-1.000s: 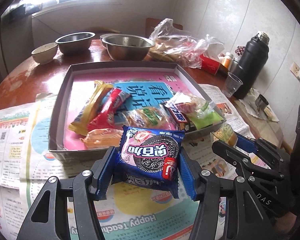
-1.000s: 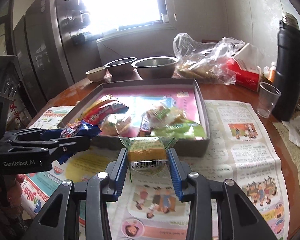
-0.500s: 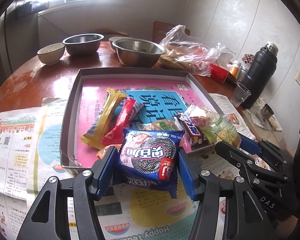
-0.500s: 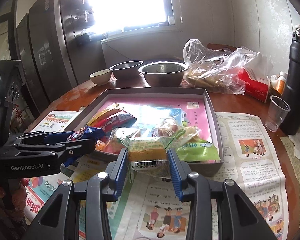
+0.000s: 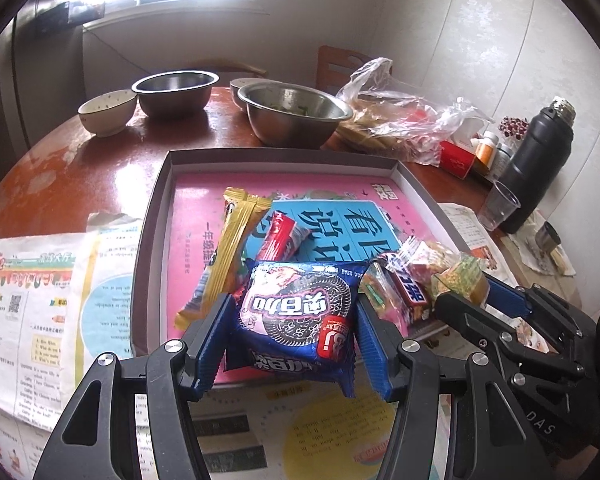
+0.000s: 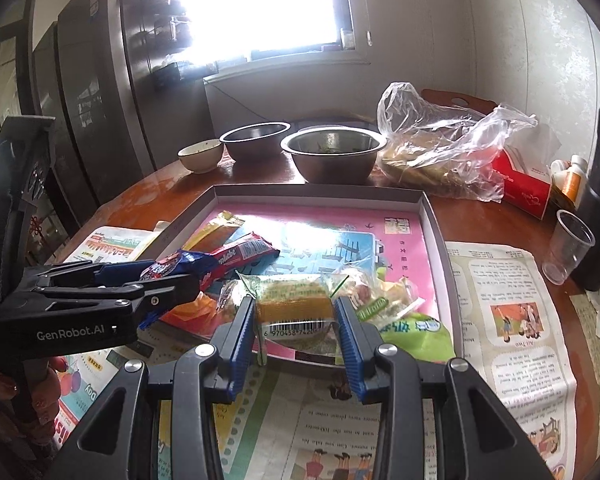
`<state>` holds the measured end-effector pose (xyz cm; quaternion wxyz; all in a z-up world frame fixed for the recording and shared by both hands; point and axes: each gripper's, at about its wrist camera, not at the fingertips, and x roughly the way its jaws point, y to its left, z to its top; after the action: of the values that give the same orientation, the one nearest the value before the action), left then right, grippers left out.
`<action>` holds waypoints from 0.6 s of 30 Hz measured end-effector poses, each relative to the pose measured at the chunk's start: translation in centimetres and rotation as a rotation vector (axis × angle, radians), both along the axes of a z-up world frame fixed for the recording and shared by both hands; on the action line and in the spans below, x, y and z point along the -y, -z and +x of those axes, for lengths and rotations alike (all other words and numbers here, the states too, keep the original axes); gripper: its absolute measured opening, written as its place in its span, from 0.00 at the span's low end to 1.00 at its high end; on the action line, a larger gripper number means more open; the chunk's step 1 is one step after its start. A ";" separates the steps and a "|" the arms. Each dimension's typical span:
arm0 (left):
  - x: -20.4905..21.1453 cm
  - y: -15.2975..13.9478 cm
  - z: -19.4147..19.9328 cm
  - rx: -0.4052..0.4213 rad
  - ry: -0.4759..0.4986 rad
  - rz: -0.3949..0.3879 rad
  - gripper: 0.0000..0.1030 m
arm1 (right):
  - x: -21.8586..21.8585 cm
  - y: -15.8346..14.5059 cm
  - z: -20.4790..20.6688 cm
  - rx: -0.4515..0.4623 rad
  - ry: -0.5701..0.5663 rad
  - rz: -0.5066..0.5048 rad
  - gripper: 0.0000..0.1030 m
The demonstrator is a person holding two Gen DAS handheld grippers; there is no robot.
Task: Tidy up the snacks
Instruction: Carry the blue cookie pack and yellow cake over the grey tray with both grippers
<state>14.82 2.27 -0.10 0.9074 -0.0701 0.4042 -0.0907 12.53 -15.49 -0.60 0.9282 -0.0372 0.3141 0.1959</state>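
On the table: a big round brown table (image 5: pixel 80 168) holds everything, with picture newspapers (image 6: pixel 504 320) spread at 6 o'clock.
Box: a flat gray box (image 5: pixel 156 216) with a pink and blue bottom sits in the middle, with snacks piled at its near edge.
Bowls: two shiny metal bowls (image 5: pixel 296 116) stand past the box at 12 o'clock.
Left claw: the left gripper (image 5: pixel 292 320) squeezes a blue cookie pack (image 5: pixel 300 312) tight, over the box's near edge.
Right claw: the right gripper (image 6: pixel 296 320) squeezes a small yellow cake pack (image 6: pixel 296 304) tight, also over the box's near edge.
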 end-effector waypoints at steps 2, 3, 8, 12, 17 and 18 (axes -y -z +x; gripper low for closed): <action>0.0 0.1 0.2 0.001 -0.005 0.004 0.59 | -0.4 0.1 0.4 -0.002 -0.006 -0.007 0.39; 0.0 0.1 0.4 0.001 -0.006 0.010 0.59 | -0.5 0.1 0.6 -0.003 -0.008 -0.010 0.39; -0.2 0.2 0.8 0.001 -0.020 0.018 0.59 | -1.6 0.8 1.7 -0.014 -0.028 -0.026 0.39; -0.5 0.3 1.1 0.001 -0.029 0.025 0.59 | -2.2 1.4 2.2 -0.024 -0.036 -0.039 0.39; -0.2 0.3 1.5 -0.001 -0.028 0.032 0.60 | -2.3 2.1 2.5 -0.034 -0.031 -0.055 0.39; -0.1 0.3 1.5 -0.001 -0.028 0.038 0.60 | -2.2 2.1 2.7 -0.034 -0.027 -0.057 0.39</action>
<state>16.36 2.34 -0.44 0.9097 -0.0585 0.4052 -0.0701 15.19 -13.28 -2.71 0.9185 -0.0644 0.3349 0.2001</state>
